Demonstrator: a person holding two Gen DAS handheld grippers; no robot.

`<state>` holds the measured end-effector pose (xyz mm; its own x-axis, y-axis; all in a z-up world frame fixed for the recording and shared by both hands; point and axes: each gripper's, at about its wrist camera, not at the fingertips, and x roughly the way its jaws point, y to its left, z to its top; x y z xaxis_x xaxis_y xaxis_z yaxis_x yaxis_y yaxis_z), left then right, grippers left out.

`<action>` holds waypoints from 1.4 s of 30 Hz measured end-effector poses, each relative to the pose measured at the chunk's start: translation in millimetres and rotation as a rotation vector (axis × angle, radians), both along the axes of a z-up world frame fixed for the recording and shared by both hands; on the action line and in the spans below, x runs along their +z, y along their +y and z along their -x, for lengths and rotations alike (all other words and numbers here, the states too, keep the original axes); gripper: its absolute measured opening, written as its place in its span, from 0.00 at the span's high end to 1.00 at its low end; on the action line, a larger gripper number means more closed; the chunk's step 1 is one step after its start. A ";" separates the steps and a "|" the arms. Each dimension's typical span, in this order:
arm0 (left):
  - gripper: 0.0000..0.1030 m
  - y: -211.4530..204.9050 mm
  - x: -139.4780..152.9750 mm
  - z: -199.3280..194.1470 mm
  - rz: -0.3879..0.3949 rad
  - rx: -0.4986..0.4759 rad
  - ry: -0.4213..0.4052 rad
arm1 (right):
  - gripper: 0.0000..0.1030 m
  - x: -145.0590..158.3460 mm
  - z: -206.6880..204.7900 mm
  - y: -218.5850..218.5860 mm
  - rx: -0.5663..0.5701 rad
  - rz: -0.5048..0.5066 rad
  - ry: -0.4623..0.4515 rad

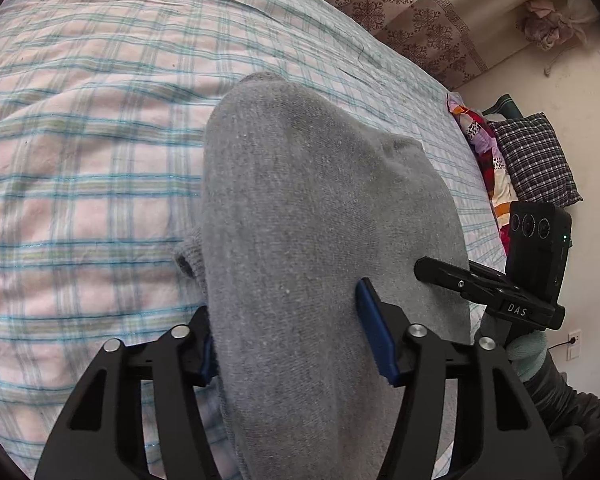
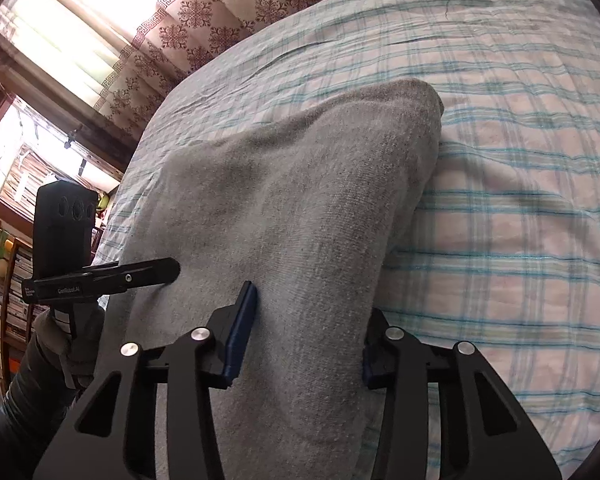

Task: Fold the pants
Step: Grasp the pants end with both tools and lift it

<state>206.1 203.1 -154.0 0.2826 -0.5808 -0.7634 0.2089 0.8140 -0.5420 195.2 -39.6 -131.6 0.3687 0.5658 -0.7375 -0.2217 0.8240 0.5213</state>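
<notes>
Grey knit pants lie folded lengthwise on a bed covered by a pink sheet with teal plaid lines. In the left wrist view the cloth runs from 6 o'clock up toward 12 o'clock, ending in a rounded fold just above centre. The left gripper has its blue-padded fingers either side of the near end of the pants: the left pad is pressed against the cloth's edge, the right pad lies on top of the fabric, so the fingers are pinching a bunch of it. At 3 o'clock in that view the right gripper pokes its dark tip onto the pants' other edge.

From the right wrist view, the right gripper likewise straddles the pants, its fingers closed against a thick ridge of grey cloth. The left gripper shows at 9 o'clock, touching the fabric. A patterned curtain hangs beyond the bed at 11 o'clock, and a checked pillow lies at 3 o'clock in the left view.
</notes>
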 end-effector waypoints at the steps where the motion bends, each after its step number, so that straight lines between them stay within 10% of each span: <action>1: 0.46 -0.6 2.2 1.1 -0.001 0.001 -0.004 | 0.67 2.3 1.2 -2.0 0.002 -0.006 -0.005; 19: 0.55 -42.8 53.4 4.4 0.048 -0.052 -0.110 | 0.75 66.0 26.1 -50.4 0.010 -0.045 -0.153; 42: 0.57 -234.1 67.7 -57.5 0.088 -0.260 -0.126 | 0.75 89.2 -10.9 -235.8 -0.240 -0.007 -0.177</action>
<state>263.6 -31.0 -86.4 0.2053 -0.7081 -0.6756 0.4741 0.6758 -0.5643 206.0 -275.4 -42.4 0.6150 0.4518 -0.6462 -0.1091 0.8604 0.4978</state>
